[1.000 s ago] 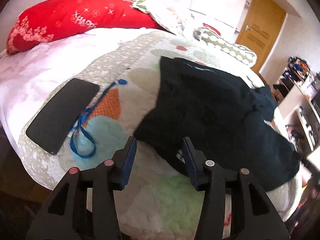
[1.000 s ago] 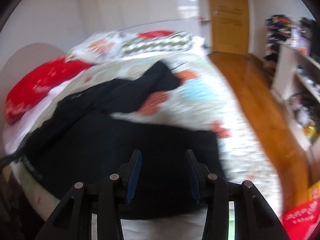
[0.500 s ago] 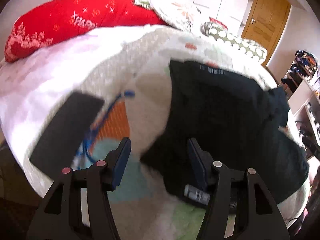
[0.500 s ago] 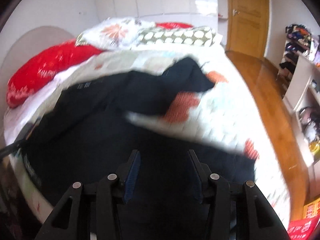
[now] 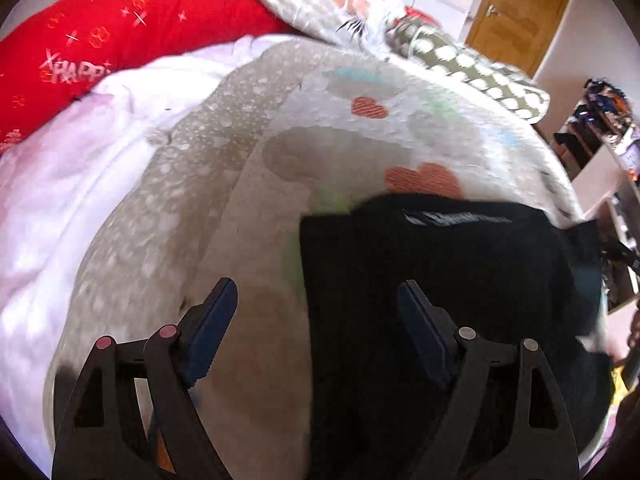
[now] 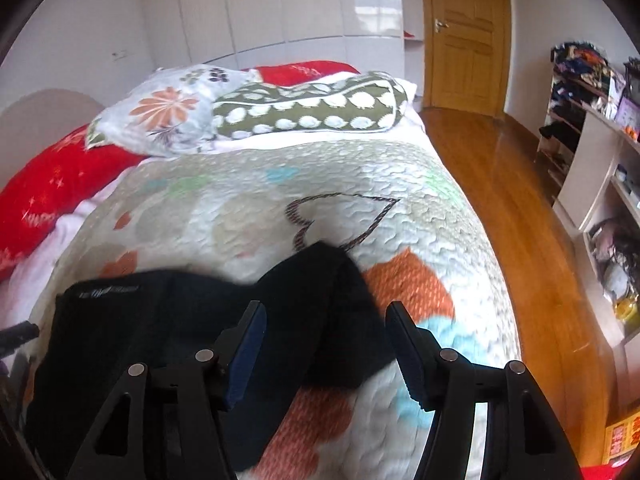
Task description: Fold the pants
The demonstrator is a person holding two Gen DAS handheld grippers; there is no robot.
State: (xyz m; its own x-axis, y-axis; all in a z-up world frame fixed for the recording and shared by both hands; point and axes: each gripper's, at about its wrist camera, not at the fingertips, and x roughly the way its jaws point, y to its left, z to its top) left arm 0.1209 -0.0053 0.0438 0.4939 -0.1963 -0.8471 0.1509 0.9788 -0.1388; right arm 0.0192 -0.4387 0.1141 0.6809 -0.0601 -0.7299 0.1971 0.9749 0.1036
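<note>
Pants (image 5: pixel 440 280), black and still loosely spread, lie on the heart-patterned quilt (image 5: pixel 248 184) of a bed, with the printed waistband toward the pillows and one leg trailing out toward the floor side. The left gripper (image 5: pixel 316 320) is held over the left edge of the cloth; its jaws are opening and nothing is pinched between them. The right gripper (image 6: pixel 324 340) is held above the outstretched leg, its jaws likewise opening, with fabric seen beneath the gap but not pressed by the pads.

The step in hand is judged to be a fresh pickup for the next fold. It is best done by lowering each gripper onto a true edge, so that both layers are caught, and by lifting the two sides evenly so the crease falls straight.

One pair of pants is counted, along with two grippers. In the right wrist view, one floral pillow (image 6: pixel 168 116), one green dotted pillow (image 6: pixel 312 108) and one wooden door (image 6: pixel 468 36) are also counted.
</note>
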